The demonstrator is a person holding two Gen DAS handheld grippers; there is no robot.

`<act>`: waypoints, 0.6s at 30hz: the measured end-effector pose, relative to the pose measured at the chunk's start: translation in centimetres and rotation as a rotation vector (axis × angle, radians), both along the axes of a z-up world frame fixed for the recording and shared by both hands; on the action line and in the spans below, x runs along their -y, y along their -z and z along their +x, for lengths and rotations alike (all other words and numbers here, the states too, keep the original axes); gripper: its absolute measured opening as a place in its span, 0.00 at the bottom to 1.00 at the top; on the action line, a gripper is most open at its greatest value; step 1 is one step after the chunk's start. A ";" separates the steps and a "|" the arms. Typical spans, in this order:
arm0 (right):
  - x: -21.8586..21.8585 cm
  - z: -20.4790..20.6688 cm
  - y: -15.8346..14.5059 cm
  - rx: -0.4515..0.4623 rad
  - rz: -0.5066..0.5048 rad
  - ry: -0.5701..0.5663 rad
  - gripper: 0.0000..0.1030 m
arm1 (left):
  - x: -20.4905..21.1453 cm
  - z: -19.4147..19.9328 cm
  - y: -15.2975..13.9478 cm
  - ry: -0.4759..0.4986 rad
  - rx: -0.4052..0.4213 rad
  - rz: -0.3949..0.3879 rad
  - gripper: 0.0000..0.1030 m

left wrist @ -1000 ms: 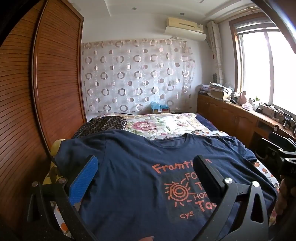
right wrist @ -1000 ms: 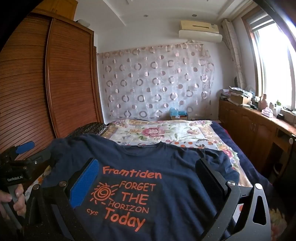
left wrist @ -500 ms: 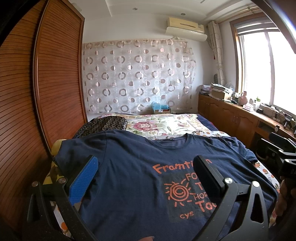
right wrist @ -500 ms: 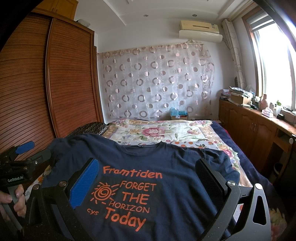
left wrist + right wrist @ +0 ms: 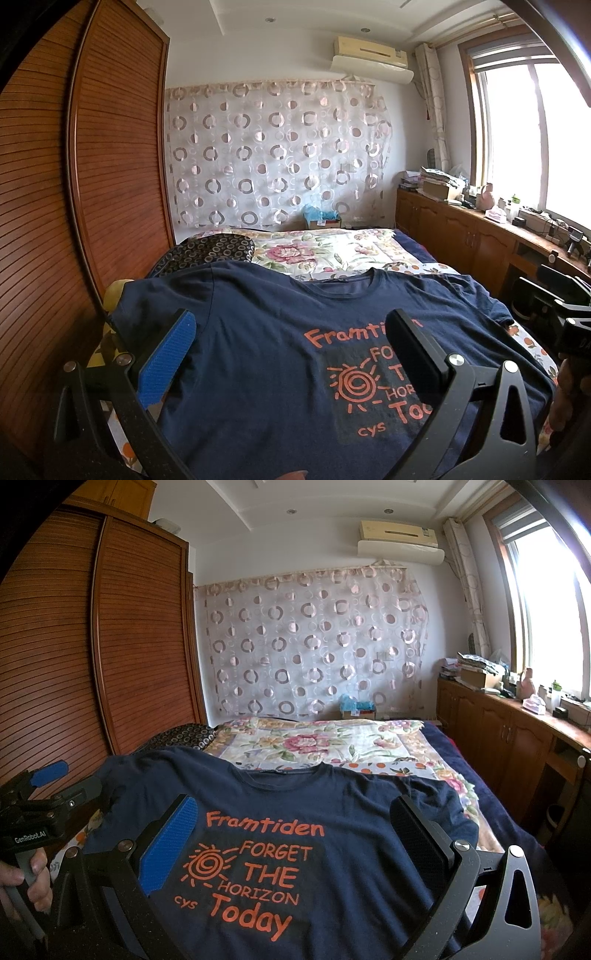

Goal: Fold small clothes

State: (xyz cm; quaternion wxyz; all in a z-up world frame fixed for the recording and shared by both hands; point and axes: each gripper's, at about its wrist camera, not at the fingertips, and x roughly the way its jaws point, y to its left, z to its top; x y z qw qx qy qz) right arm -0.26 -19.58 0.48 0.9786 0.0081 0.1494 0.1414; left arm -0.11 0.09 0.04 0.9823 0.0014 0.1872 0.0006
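A navy T-shirt (image 5: 266, 354) with orange print lies flat, front up, on the near end of the bed, collar toward the far wall; it also shows in the right wrist view (image 5: 332, 812). My left gripper (image 5: 290, 325) is open and empty, hovering above the shirt's left half. My right gripper (image 5: 291, 808) is open and empty, above the printed chest. The left gripper's body (image 5: 40, 812) shows at the left of the right wrist view, and the right gripper's body (image 5: 554, 295) at the right edge of the left wrist view.
The bed has a floral cover (image 5: 332, 254) beyond the shirt and a dark patterned pillow (image 5: 210, 253) at the far left. A wooden wardrobe (image 5: 92, 184) runs along the left. A cluttered wooden cabinet (image 5: 480, 236) stands under the window on the right.
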 end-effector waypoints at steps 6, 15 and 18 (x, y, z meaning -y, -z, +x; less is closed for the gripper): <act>-0.1 0.1 0.1 0.000 -0.001 -0.002 1.00 | 0.0 0.0 0.0 -0.001 0.002 0.001 1.00; -0.2 0.1 0.1 0.001 -0.001 -0.001 1.00 | 0.0 0.0 0.0 0.002 0.003 0.001 1.00; -0.2 0.1 0.1 0.001 -0.002 -0.001 1.00 | 0.0 -0.1 0.0 0.001 0.004 0.001 1.00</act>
